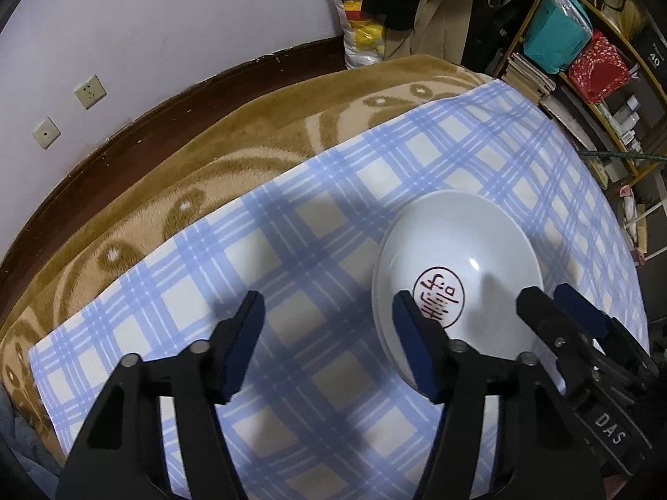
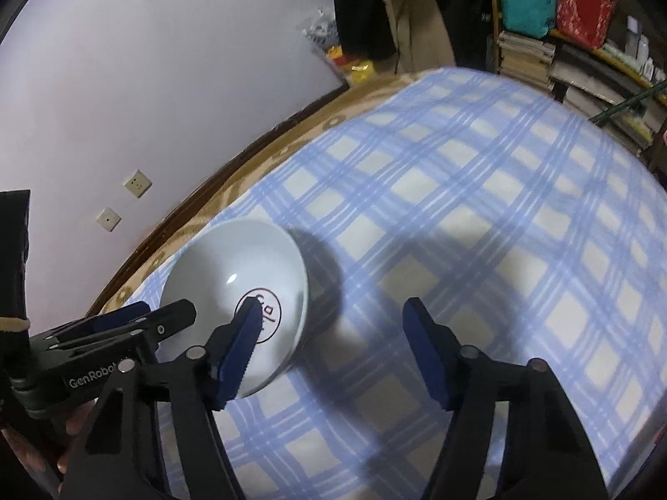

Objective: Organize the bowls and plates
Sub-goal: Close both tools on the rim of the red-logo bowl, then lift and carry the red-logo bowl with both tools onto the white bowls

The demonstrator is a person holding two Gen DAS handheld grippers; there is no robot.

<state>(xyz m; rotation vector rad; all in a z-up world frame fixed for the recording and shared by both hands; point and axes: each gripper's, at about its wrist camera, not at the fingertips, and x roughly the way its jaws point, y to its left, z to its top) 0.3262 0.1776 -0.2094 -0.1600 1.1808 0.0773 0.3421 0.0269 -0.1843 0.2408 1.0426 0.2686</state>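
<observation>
A white bowl (image 1: 458, 266) with a red round stamp inside sits on the blue checked cloth (image 1: 292, 250). My left gripper (image 1: 329, 346) is open just left of the bowl, its right finger over the near rim. My right gripper (image 1: 560, 312) shows at the bowl's right side, its fingers close together. In the right wrist view the bowl (image 2: 237, 275) lies to the left, and my right gripper (image 2: 333, 350) is open, its left finger over the bowl's near edge. My left gripper (image 2: 137, 316) shows there at the bowl's left.
A brown patterned blanket (image 1: 187, 175) lies under the cloth, against a dark wooden edge and white wall (image 1: 146, 41). Shelves (image 1: 583, 66) with books and boxes stand at the far right. A bag (image 1: 358, 37) and hanging clothes are at the back.
</observation>
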